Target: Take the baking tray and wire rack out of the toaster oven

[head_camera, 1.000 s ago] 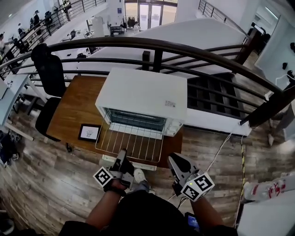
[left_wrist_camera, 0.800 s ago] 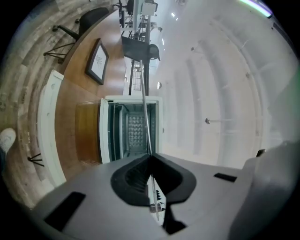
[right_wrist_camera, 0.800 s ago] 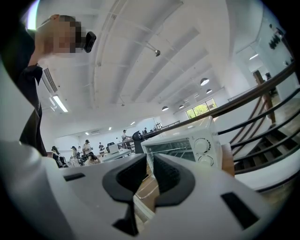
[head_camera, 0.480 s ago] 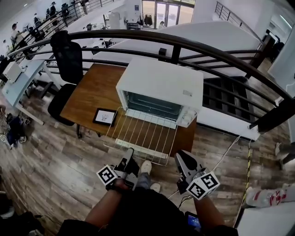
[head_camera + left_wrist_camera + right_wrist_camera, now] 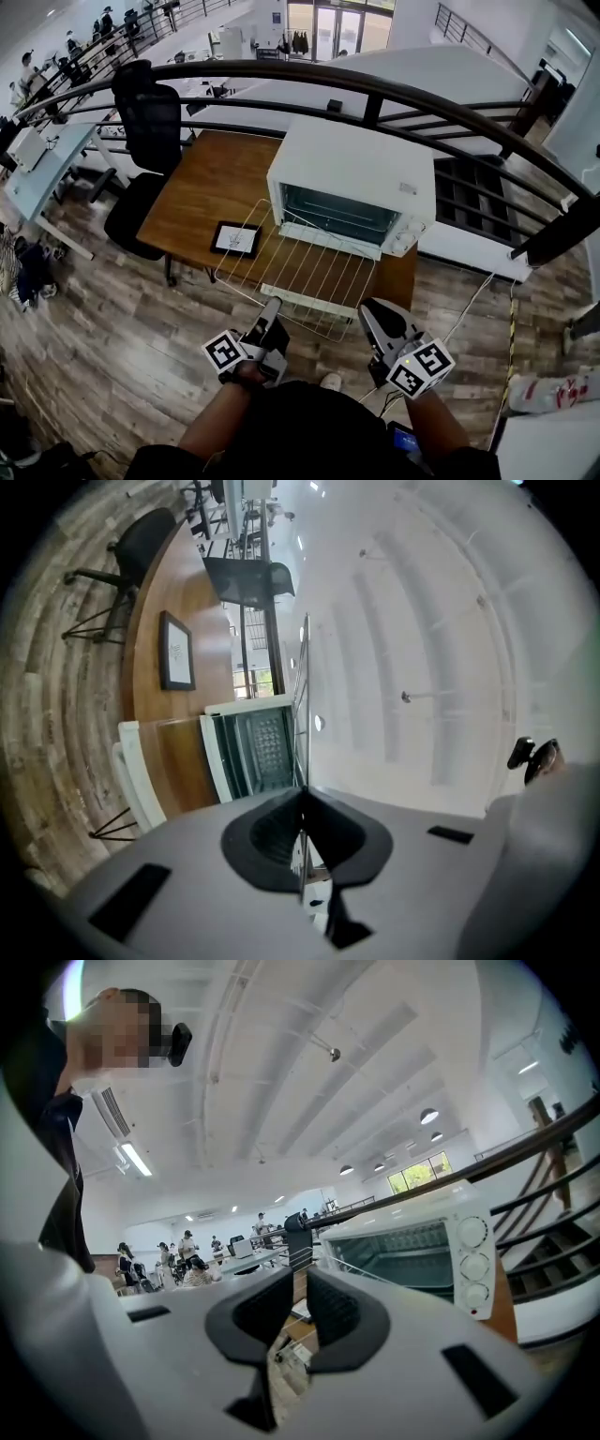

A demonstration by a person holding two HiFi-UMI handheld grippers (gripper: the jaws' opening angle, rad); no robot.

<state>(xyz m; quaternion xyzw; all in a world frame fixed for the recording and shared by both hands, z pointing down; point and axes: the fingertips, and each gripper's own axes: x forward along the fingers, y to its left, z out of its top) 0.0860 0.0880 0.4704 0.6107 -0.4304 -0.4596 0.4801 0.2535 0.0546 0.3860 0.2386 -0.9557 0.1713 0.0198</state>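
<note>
Pulling wire rack (image 5: pixel 298 272) farther out | left gripper (image 5: pixel 273 310) fingers clamp it | right gripper (image 5: pixel 373 312) fingers apart

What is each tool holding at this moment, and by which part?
The left tool is shut on the wire rack, gripping the wire of its near edge. The right tool holds nothing; its jaws stand slightly apart.

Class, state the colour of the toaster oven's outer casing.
White. The toaster oven casing shows best in the head view, which looks down on its top and front.
</note>
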